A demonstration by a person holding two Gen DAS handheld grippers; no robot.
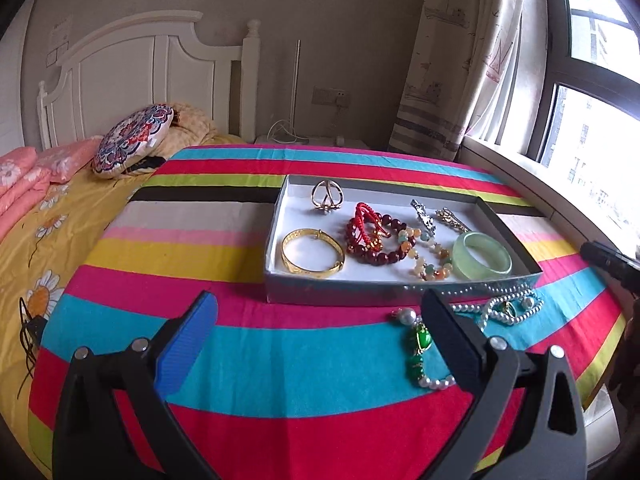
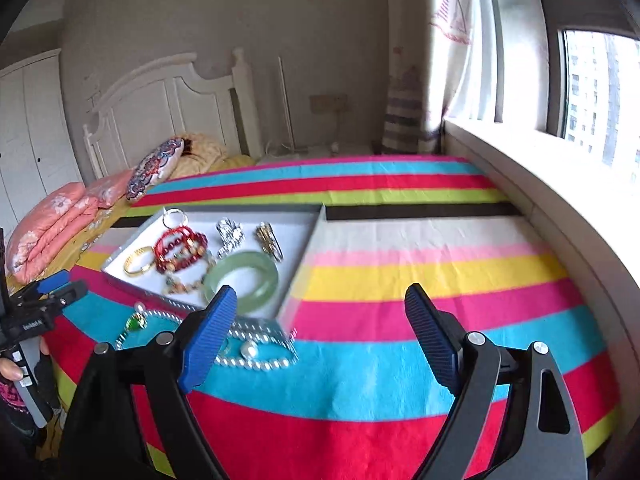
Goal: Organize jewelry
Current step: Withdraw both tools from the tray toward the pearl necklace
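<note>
Your left gripper (image 1: 320, 344) is wide open and holds nothing. It hangs low over the near part of the striped blanket (image 1: 248, 364) on the bed. Your right gripper (image 2: 320, 336) is wide open too and also holds nothing. It hangs over the blanket nearer the window side of the bed.

Just past your left gripper lies a pearl necklace (image 1: 500, 310) with green stones (image 1: 418, 340) on it. It rests on the blanket, outside the tray (image 1: 340, 294), right along the tray's near wall. One finger of your left gripper covers part of it. In the right wrist view the pearl string sits just behind your right gripper's left finger (image 2: 210, 340).

Next comes the shallow grey tray with a white floor. At its near edge, from the pillow side to the window side, you can see a gold bangle (image 1: 313, 254), a dark red bead bracelet (image 1: 374, 240) with red cord, a bracelet of pale mixed beads (image 1: 428, 256) and a light green bangle (image 1: 482, 256). Farther back in the tray sit a gold ring-shaped piece (image 1: 327, 197), a silver clip (image 1: 424, 216) and a gold clip (image 1: 452, 218).

At the far end of the bed are a round patterned cushion (image 1: 134, 140), pink pillows (image 1: 28, 172) and a white headboard (image 1: 148, 76).
</note>
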